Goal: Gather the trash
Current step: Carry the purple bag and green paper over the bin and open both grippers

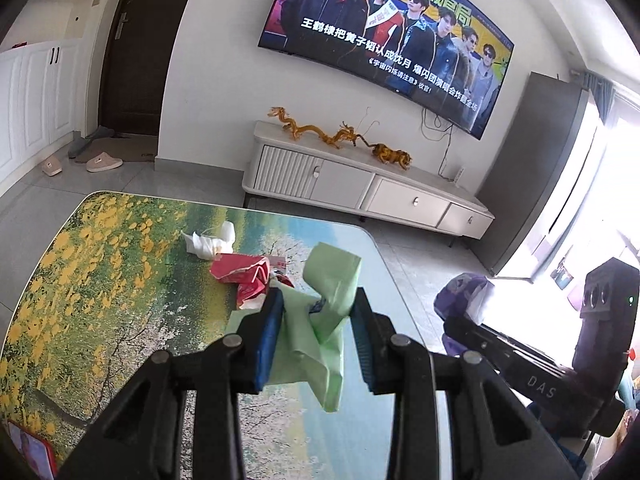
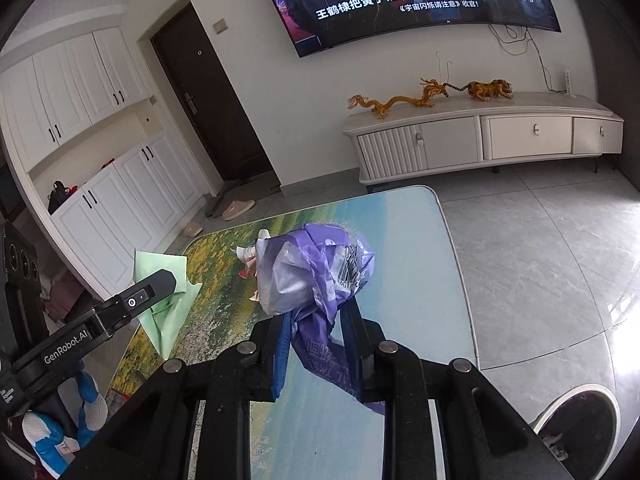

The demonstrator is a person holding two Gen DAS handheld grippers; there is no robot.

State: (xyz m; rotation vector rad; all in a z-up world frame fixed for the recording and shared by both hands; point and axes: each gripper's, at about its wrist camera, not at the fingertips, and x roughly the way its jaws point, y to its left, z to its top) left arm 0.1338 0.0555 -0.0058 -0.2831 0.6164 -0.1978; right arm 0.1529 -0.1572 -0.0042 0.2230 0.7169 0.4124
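My left gripper (image 1: 316,312) is shut on a crumpled light green paper wrapper (image 1: 328,280) and holds it above the table (image 1: 100,280). The green wrapper also shows in the right wrist view (image 2: 168,312). My right gripper (image 2: 316,320) is shut on a crumpled purple plastic wrapper (image 2: 316,268) above the table's right part (image 2: 400,248); it also shows in the left wrist view (image 1: 460,292). On the table lie a red crumpled wrapper (image 1: 244,272) and a white tissue wad (image 1: 210,242).
The table has a flower-and-sky print cover. A white TV cabinet (image 1: 360,184) with golden dragon figures stands against the far wall. A round white-rimmed bin (image 2: 580,420) sits on the floor at the lower right. Slippers (image 1: 104,162) lie by the door.
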